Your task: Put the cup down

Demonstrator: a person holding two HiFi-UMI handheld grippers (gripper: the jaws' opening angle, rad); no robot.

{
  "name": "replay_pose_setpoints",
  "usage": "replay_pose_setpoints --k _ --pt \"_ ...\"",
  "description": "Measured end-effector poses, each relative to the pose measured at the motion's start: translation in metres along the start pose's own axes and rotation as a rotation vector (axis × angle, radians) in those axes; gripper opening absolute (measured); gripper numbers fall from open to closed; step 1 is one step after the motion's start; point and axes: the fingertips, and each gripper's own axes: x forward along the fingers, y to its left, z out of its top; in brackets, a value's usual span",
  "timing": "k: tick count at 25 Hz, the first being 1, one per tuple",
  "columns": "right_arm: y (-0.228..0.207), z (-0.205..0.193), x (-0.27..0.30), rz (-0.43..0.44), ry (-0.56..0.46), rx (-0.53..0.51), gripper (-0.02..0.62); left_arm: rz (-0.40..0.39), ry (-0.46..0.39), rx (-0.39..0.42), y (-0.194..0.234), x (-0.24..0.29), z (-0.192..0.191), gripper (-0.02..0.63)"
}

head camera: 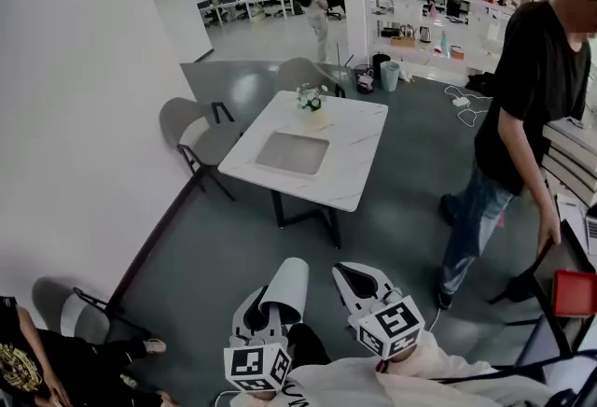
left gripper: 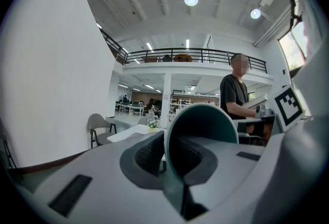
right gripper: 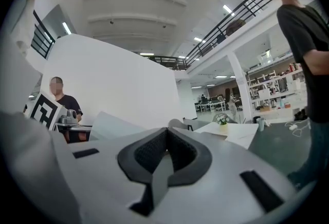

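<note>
A pale cup (head camera: 287,288) with a teal inside (left gripper: 205,120) is held up in the air, well short of the white table (head camera: 354,162). My left gripper (head camera: 270,304) is shut on the cup's wall, one pad inside the rim and one outside (left gripper: 165,153). Just to its right, my right gripper (head camera: 359,282) is shut with nothing between its pads (right gripper: 165,148). In the right gripper view the cup shows as a pale shape (right gripper: 110,125) to the left. The table lies ahead in both gripper views (left gripper: 128,133) (right gripper: 236,133).
A small flower pot (head camera: 310,99) stands at the table's far edge. Grey chairs (head camera: 191,130) stand left of the table beside a white wall (head camera: 84,116). A person (head camera: 532,106) stands at the right near a red object (head camera: 574,293). Another person (head camera: 28,358) sits at the bottom left.
</note>
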Motion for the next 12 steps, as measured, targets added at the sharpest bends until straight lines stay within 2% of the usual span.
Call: replay_pose_setpoints --k 12 --pt "-0.024 0.017 0.188 -0.115 -0.010 0.020 0.005 -0.086 0.035 0.034 0.143 0.137 0.041 0.032"
